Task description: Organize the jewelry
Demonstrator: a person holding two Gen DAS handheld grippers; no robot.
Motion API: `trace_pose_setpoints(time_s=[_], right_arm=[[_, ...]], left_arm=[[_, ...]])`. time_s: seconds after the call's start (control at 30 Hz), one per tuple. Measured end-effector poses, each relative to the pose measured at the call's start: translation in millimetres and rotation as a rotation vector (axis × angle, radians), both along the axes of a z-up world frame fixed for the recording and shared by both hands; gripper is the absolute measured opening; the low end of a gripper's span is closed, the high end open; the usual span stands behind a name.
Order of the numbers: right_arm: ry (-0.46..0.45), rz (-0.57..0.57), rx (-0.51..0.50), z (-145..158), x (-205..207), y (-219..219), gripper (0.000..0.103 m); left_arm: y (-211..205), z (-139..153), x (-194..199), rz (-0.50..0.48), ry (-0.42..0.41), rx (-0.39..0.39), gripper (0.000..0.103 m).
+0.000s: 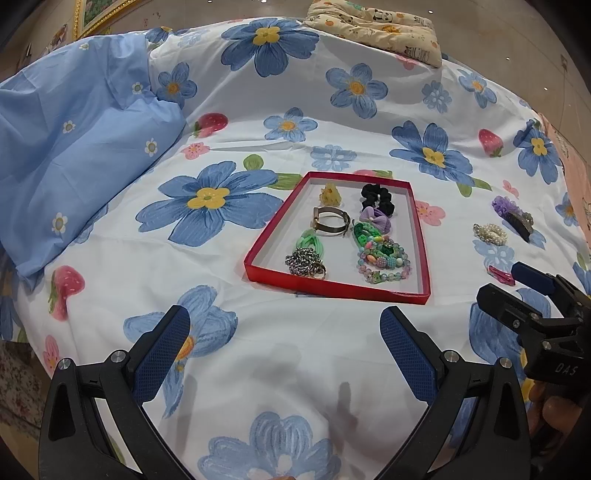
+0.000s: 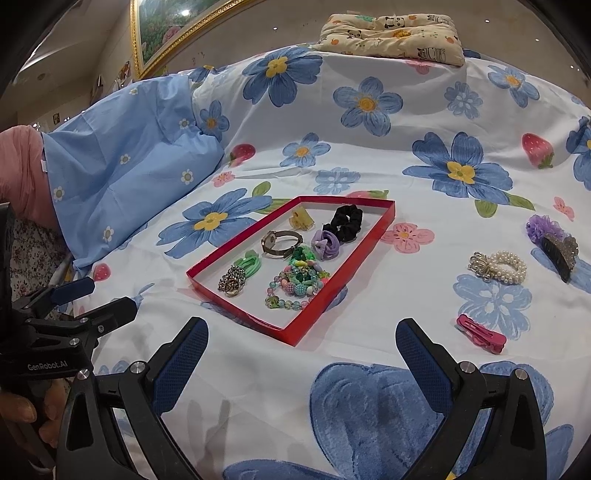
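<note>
A shallow red tray lies on the flowered bedspread. It holds a black scrunchie, a yellow claw clip, a gold bangle watch, a purple hair tie, green bands, bead bracelets and a metal chain. Right of the tray lie a pearl bracelet, a purple-flower claw clip and a pink hair clip. My left gripper is open and empty, in front of the tray. My right gripper is open and empty, close to the pink clip.
A light blue pillow rises at the left. At the bed's far edge rests a cream animal-print cushion. A gold-framed picture hangs behind. A hand holds the left gripper.
</note>
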State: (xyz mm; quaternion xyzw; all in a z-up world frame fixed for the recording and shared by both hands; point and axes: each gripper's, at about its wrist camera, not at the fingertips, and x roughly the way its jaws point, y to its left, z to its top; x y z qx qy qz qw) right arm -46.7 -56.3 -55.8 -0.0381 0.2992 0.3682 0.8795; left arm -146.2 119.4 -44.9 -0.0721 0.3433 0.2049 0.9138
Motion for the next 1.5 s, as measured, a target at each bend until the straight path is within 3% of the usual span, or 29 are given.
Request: trace_pose_setpoints(time_s=[1.5], right_arm=[[-0.003,0.004,0.003,2.1,-0.2,2.5,0.103]], left_arm=[[5.8,-6.2,2.5,-0.005,0.006,-0.014,0.103]])
